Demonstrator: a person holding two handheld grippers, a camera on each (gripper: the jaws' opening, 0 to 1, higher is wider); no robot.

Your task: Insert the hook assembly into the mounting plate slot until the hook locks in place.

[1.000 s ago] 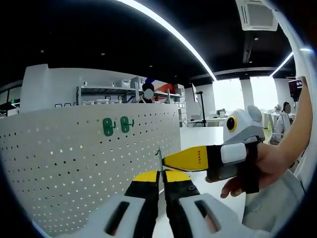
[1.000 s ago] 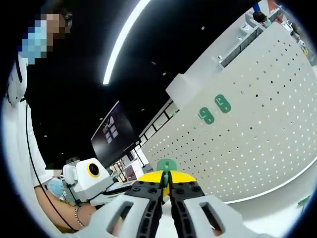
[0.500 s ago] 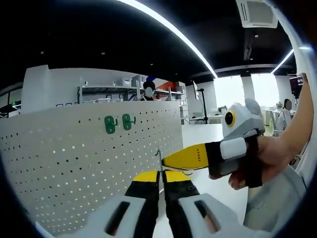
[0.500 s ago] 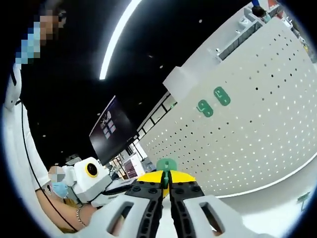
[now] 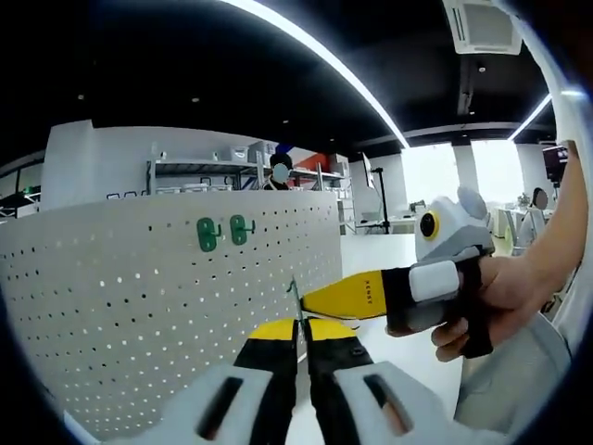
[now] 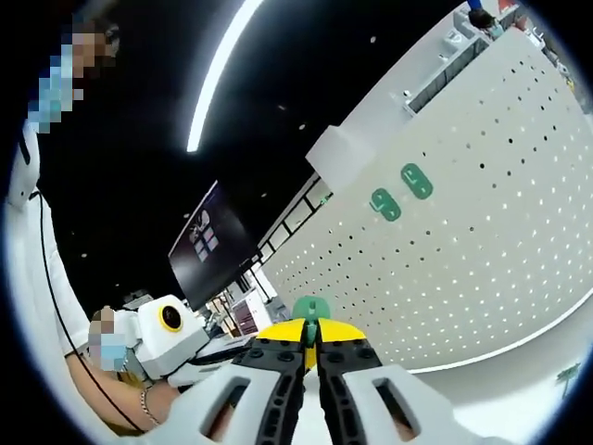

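Barely shifted, both grippers hold level before the pegboard (image 5: 139, 306); left gripper (image 5: 301, 336) and right gripper (image 6: 311, 341) clenched on the hook (image 6: 311, 309).

Ahead of me stands a white pegboard wall (image 5: 139, 297) dotted with small holes. Over its top edge I see metal shelving (image 5: 232, 171) loaded with boxes. The ceiling is dark, crossed by a long bright light strip (image 5: 324, 60), with an air-conditioning vent (image 5: 477, 28) set into it. Far off, bright windows (image 5: 431, 176) glow. To my side hangs a dark monitor (image 6: 208, 246).
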